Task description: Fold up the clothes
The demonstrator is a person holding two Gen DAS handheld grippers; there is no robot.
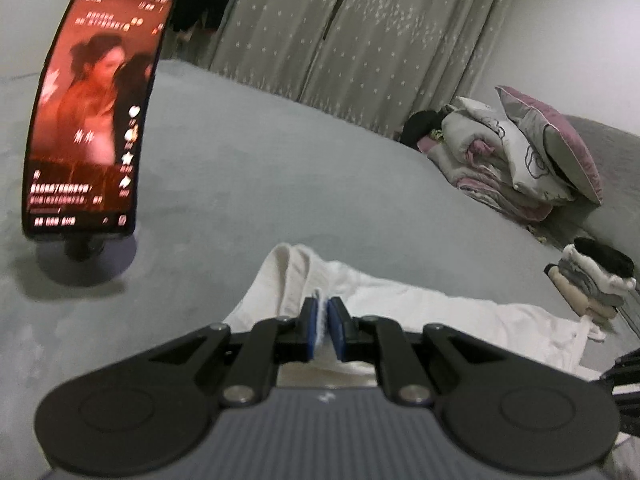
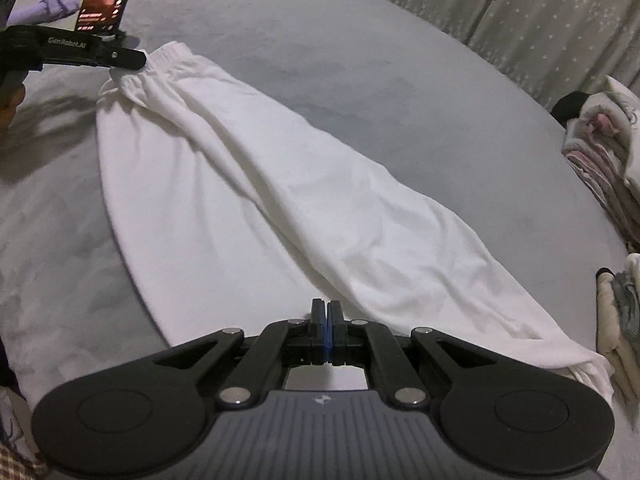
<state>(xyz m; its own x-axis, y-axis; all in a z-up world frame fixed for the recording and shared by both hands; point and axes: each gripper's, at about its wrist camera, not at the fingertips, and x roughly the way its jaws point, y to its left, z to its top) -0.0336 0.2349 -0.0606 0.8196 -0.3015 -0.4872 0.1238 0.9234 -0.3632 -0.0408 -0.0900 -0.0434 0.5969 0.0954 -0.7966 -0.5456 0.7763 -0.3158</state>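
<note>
The left tool (image 1: 323, 330) is pinched shut on a fold of white fabric at the waistband end of a pair of white trousers (image 2: 256, 184), the cloth showing between its blue pads (image 1: 309, 328); seen from the right wrist, that same tool (image 2: 138, 60) sits at 10 o'clock, clamped on the gathered elastic waistband and holding it slightly off the bed (image 2: 304, 40). The right tool (image 2: 325, 330) has its jaws pressed together with no gap, low over the near edge of the trousers; whether any cloth is caught between them cannot be told. The trousers lie stretched across the grey bed cover, running from the waistband at 10 o'clock down to the leg ends at 4 o'clock. In the left wrist view a phone (image 1: 92, 116) with a lit red screen stands on a round-based holder at 9 o'clock, well apart from the garment. A small stack of folded clothes (image 1: 592, 280) rests at 3 o'clock near the leg ends, with a heap of bedding and a pink-edged pillow (image 1: 552, 140) behind it at 2 o'clock. Star-patterned grey curtains (image 1: 360, 40) hang along the far side at 12 o'clock
</note>
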